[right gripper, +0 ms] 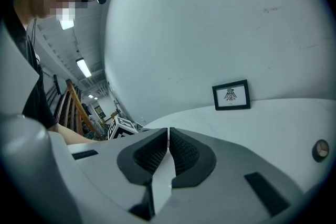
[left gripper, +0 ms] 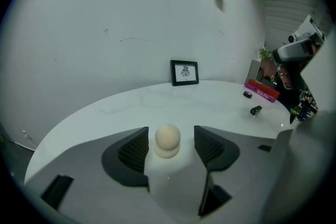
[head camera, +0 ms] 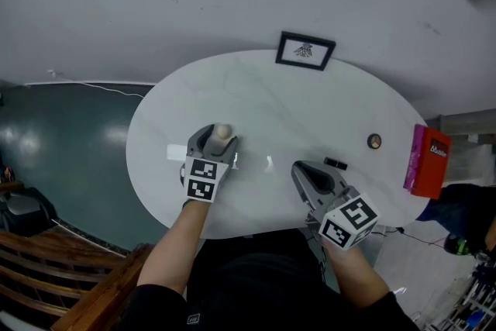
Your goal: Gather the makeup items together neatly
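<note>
A beige egg-shaped makeup sponge (head camera: 222,132) (left gripper: 167,140) stands upright on the white oval table (head camera: 256,97). My left gripper (head camera: 220,137) (left gripper: 169,137) is open around it, with a gap between the sponge and each pad. At the front right my right gripper (head camera: 300,168) (right gripper: 168,136) is shut with nothing in it, jaws pressed together. A small black item (head camera: 335,163) (left gripper: 255,110) lies just beyond the right gripper. A small round compact (head camera: 374,141) (left gripper: 247,94) (right gripper: 319,150) sits further right.
A red and pink box (head camera: 428,161) (left gripper: 261,90) stands at the table's right edge. A black picture frame (head camera: 305,50) (left gripper: 184,72) (right gripper: 231,95) stands at the far edge against the wall. A white flat item (head camera: 175,153) lies left of the left gripper.
</note>
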`<state>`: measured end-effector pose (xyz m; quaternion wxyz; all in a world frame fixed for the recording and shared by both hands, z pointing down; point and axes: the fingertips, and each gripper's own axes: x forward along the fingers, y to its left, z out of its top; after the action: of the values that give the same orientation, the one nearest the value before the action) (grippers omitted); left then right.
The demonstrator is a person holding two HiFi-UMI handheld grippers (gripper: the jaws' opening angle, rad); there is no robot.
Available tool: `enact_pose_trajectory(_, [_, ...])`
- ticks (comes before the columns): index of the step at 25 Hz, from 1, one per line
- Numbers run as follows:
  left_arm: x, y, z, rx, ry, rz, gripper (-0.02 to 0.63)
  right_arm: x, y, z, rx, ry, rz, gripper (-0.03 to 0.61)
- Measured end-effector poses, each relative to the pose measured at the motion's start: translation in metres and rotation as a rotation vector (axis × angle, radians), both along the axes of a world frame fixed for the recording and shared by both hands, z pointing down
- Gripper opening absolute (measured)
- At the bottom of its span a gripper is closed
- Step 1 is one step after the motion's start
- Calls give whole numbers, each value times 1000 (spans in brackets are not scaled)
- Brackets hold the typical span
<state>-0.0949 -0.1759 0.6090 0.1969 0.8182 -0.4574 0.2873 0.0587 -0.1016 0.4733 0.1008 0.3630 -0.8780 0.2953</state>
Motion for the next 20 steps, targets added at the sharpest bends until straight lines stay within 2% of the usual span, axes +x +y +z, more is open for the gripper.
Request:
enact_pose_trajectory(4, [-2,2,-17,34,17,0,278,6,-8,-17,43,-4,23,37])
enact_pose_trajectory(13, [9,19,-126,207,194,14,189,32,-21,-59,145,7,89,38])
enact_pose_trajectory(17, [17,31,-162,254,278,37,139,52,-20,-51,136,81,106,38])
enact_pose_trajectory(20, [28,38,-175,271,305,76,80,71,-17,-33,113,144,119,40])
